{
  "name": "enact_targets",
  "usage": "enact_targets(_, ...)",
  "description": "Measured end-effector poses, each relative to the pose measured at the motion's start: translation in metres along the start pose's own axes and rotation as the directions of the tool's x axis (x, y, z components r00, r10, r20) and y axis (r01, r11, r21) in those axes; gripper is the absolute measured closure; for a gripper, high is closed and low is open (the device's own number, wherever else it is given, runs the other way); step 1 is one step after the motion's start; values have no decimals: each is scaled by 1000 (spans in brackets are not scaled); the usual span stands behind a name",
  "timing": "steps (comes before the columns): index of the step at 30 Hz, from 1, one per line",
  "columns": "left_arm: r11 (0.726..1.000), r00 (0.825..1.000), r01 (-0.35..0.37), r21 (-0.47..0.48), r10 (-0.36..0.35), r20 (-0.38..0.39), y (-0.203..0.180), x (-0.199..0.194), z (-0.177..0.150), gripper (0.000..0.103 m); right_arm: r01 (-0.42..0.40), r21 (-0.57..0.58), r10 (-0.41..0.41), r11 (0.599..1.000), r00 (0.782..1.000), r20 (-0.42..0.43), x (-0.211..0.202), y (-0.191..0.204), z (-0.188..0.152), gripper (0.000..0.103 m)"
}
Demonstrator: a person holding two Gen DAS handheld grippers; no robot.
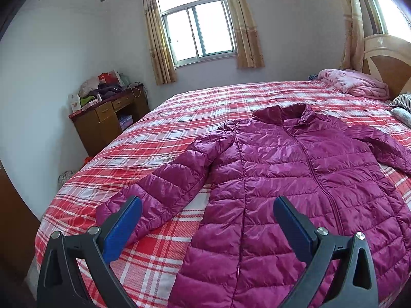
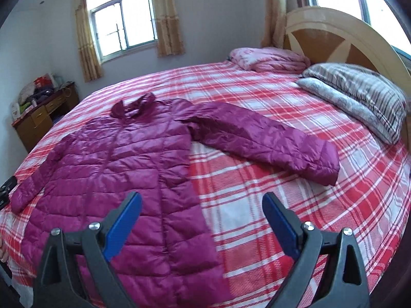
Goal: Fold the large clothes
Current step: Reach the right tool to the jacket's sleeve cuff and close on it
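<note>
A magenta quilted puffer jacket (image 1: 287,169) lies flat, front up and zipped, on the red plaid bed (image 1: 179,113), collar away from me and both sleeves spread out. My left gripper (image 1: 207,202) hovers open above the jacket's lower left side, beside the left sleeve (image 1: 164,187), with nothing between its blue pads. In the right wrist view the same jacket (image 2: 115,169) fills the left half, its right sleeve (image 2: 262,138) stretched toward the pillows. My right gripper (image 2: 201,199) stands open over the jacket's lower right edge and the bare bedspread (image 2: 282,192).
A folded pink quilt (image 2: 269,59) and striped pillows (image 2: 359,97) lie by the wooden headboard (image 2: 341,38). A cluttered wooden desk (image 1: 108,113) stands beside the bed's far left side, under a curtained window (image 1: 197,30). The other gripper's black edge (image 2: 6,187) shows at the far left.
</note>
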State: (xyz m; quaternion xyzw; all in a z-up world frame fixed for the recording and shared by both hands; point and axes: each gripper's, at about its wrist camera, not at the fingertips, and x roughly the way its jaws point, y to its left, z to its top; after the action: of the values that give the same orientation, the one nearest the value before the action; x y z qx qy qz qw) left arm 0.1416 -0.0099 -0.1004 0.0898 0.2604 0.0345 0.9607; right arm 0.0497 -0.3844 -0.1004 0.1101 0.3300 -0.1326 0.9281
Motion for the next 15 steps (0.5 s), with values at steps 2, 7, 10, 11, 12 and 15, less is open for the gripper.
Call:
enact_targets(2,1000,1000,-12,-5,12,-14,-1,23,1,1,38,72,-36,997,999,-32,19,-29,5,7)
enact_targets(7,998,995,-54,-10,53,-80,-2,81,3,1,106,244,-87,964,992,-89,50,-96,16,7)
enact_targets(10,996,990,-88,-18,86,-109,2,110,7,1,133,345,-103,929,989,-103,61,-129,24,7)
enact_targets(11,995,989,-95,-23,92,-117,4,116,8,1,142,370,-111,918,988,-104,64,-138,26,7)
enact_targets(12,995,988,-98,-24,95,-124,4,123,8,1,146,390,-114,909,988,-106,68,-146,28,7)
enact_targets(15,993,982,-116,-18,112,-149,3,141,7,1,164,430,-119,888,984,-129,79,-166,32,17)
